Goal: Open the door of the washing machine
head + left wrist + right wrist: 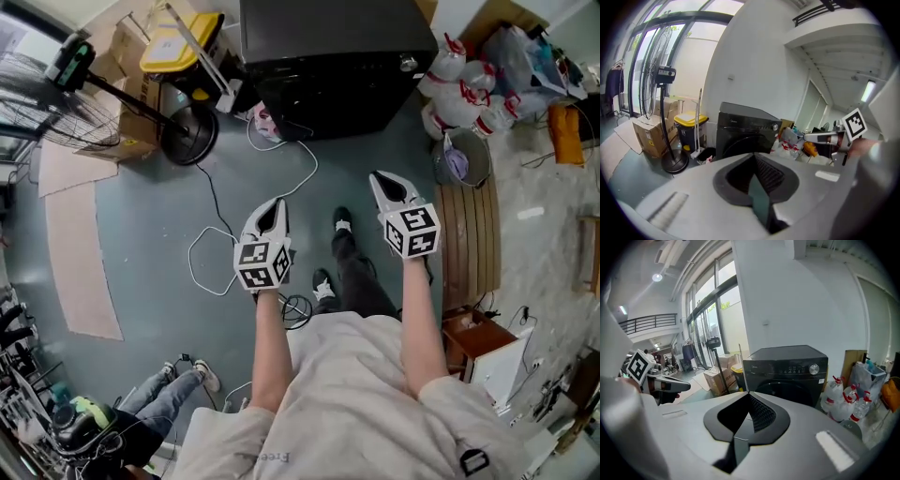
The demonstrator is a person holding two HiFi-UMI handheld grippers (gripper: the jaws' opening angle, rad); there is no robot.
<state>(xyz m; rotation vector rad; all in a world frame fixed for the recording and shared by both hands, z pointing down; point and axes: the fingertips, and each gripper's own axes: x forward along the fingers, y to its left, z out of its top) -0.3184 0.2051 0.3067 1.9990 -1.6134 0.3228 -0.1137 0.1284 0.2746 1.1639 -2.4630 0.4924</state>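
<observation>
A black front-loading washing machine (328,56) stands against the far wall, its round door shut; it also shows in the left gripper view (745,133) and the right gripper view (787,371). My left gripper (278,202) and right gripper (378,177) are held side by side in the air, well short of the machine, both pointing toward it. Each is shut with nothing between its jaws. The tip of the left gripper (754,154) and that of the right gripper (748,393) line up below the machine's front.
A standing fan (56,84) on a round base, cardboard boxes (131,103) and a yellow-lidded bin (178,42) stand left of the machine. Water jugs (459,89) and a metal bucket (461,159) are to its right. A white cable (234,234) loops over the floor. A seated person (112,422) is at the lower left.
</observation>
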